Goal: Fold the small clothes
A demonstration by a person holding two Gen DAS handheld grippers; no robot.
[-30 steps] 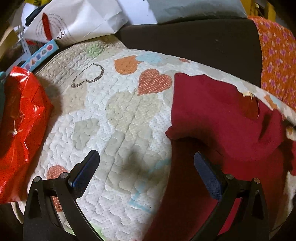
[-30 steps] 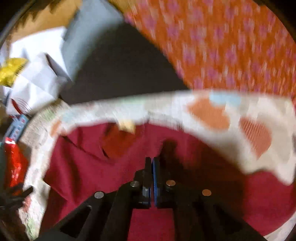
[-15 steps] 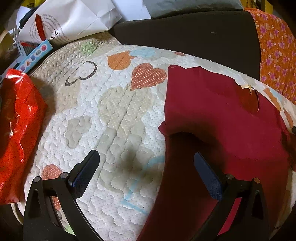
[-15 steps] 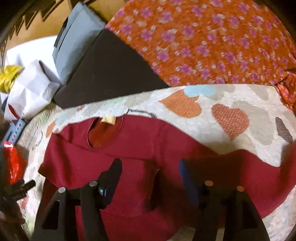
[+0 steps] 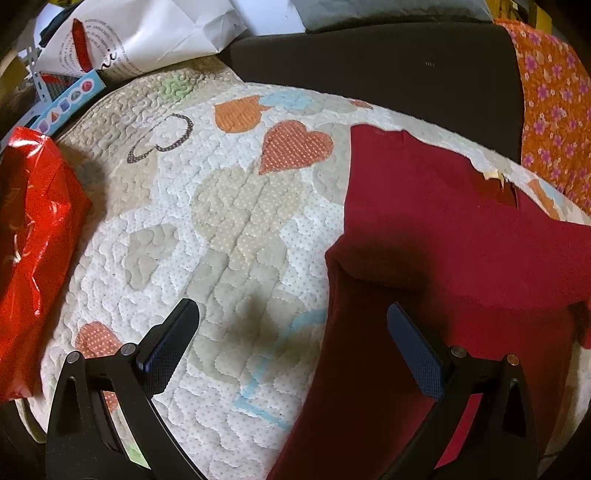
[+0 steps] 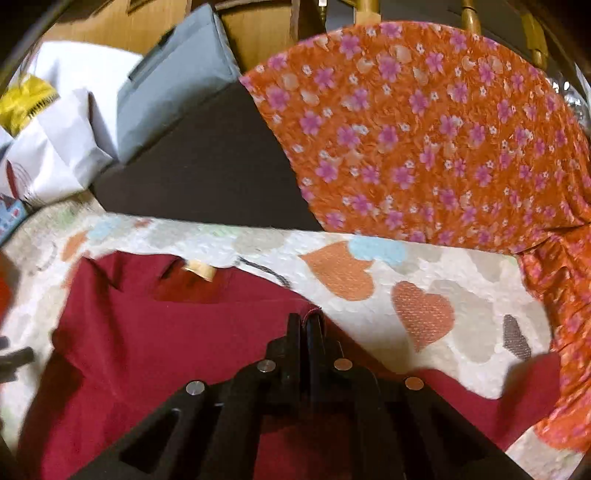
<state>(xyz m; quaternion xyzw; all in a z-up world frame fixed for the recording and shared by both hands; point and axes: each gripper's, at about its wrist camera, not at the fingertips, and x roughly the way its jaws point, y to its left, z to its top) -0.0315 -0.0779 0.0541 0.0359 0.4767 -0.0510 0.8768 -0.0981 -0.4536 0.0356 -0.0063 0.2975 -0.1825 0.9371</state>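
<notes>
A dark red shirt [image 5: 461, 236] lies flat on the heart-patterned quilt [image 5: 221, 229], its left sleeve folded in and a tan label at the neck [image 6: 199, 271]. My left gripper [image 5: 291, 328] hangs open above the shirt's left edge, with its left finger [image 5: 166, 347] over the quilt and its right finger [image 5: 413, 347] over red cloth. In the right wrist view my right gripper [image 6: 306, 321] is shut, and a stitched hem of the red shirt [image 6: 147, 332] pokes out between its tips, lifted off the quilt.
A shiny red bag [image 5: 33, 236] lies at the quilt's left edge. White paper bags [image 5: 147, 33] and a grey case [image 6: 173, 77] sit at the back. An orange flowered cloth [image 6: 424, 129] lies at the right, beside a dark surface [image 5: 369, 62].
The right gripper was shut, opened wide over the shirt half a second ago, and is now shut on a fold of red cloth. The left gripper has stayed open in place.
</notes>
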